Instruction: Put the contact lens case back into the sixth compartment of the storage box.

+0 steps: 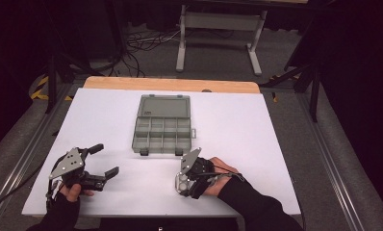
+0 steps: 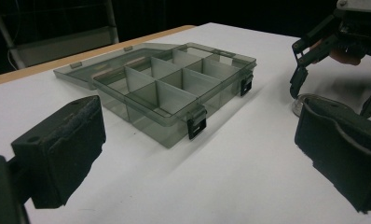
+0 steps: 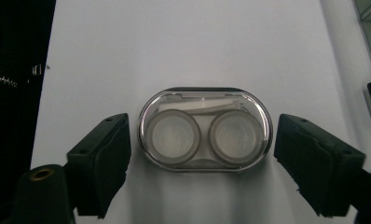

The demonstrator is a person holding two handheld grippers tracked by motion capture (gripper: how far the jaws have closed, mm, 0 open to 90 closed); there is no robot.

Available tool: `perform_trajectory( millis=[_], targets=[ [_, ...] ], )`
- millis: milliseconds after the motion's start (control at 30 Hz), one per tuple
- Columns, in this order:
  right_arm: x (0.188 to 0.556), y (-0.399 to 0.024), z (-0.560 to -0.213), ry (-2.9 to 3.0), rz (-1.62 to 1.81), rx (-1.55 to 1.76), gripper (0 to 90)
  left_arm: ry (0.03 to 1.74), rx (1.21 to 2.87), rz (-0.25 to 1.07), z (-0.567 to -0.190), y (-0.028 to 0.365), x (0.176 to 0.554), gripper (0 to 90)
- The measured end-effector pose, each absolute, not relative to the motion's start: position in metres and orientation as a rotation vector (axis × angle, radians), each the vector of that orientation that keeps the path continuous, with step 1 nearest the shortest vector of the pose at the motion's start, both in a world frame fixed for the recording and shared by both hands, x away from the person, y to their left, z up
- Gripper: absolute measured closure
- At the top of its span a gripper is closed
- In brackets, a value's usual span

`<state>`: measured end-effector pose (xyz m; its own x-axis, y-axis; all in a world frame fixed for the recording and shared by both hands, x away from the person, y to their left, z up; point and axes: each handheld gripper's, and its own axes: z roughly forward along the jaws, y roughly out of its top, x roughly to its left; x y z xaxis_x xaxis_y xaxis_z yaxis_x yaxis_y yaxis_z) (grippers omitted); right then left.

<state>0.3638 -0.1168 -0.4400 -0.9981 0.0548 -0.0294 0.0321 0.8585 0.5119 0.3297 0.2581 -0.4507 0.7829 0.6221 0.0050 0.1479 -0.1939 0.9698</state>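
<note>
The clear oval plastic contact-lens case (image 3: 205, 129) lies flat on the white table (image 1: 237, 120), between the right gripper (image 3: 202, 154) jaws (small gaps either side). Close evenly on its short ends. The left gripper (image 2: 197, 154) gapes empty near the smoky compartment box (image 1: 163, 129).

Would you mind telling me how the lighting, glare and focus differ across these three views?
High view: the white table is evenly lit, the surroundings are dark, and the image is rather soft. Left gripper view: the organizer box is fairly sharp, while the near jaws are blurred. Right gripper view: the clear oval case shows bright rim glare, casts a soft shadow below, and the jaws beside it are out of focus.
</note>
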Motion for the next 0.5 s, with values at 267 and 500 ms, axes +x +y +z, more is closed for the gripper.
perform_trajectory(
  millis=[267,500],
  targets=[
    [0.3626,-0.115,-0.4423,2.971,0.784,0.035,26.1,0.603,1.741,0.476,-0.4506,0.258,0.3295,2.6],
    [0.3617,-0.1152,-0.442,2.962,0.78,0.025,26.3,0.603,1.741,0.476,-0.4507,0.2578,0.3296,2.6]
  ],
)
